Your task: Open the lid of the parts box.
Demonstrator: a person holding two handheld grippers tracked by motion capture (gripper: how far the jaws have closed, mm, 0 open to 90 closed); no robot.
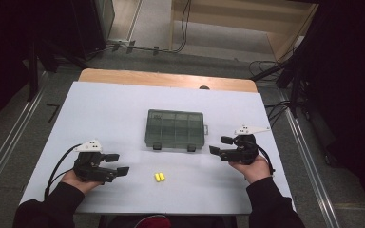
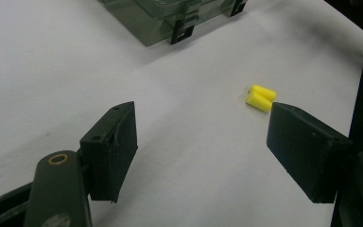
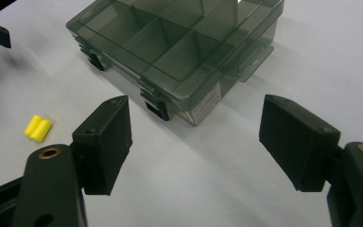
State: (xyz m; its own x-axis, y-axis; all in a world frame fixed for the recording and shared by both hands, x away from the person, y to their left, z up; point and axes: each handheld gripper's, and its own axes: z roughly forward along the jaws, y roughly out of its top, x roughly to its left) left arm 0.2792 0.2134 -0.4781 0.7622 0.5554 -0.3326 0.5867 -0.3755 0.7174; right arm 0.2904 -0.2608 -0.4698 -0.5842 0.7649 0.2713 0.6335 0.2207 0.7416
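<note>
left gripper point(image 2: 203, 146): jaws seen spread wide at lower frame, nothing held | yellow earplugs point(image 2: 261, 98): two, lying touching, right of centre, just above the right jaw | grey compartment box point(image 2: 170, 16): top centre, latches facing | white table point(image 2: 42, 71)

No readable text, label, brand or number appears anywhere; a pale sticker on the smoky plastic organizer box point(image 3: 179, 52) stays illegible.

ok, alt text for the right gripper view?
Open right gripper hovers over a white table, facing a closed smoky compartment box with two front latches. Two yellow earplugs lie side by side at the left.
</note>
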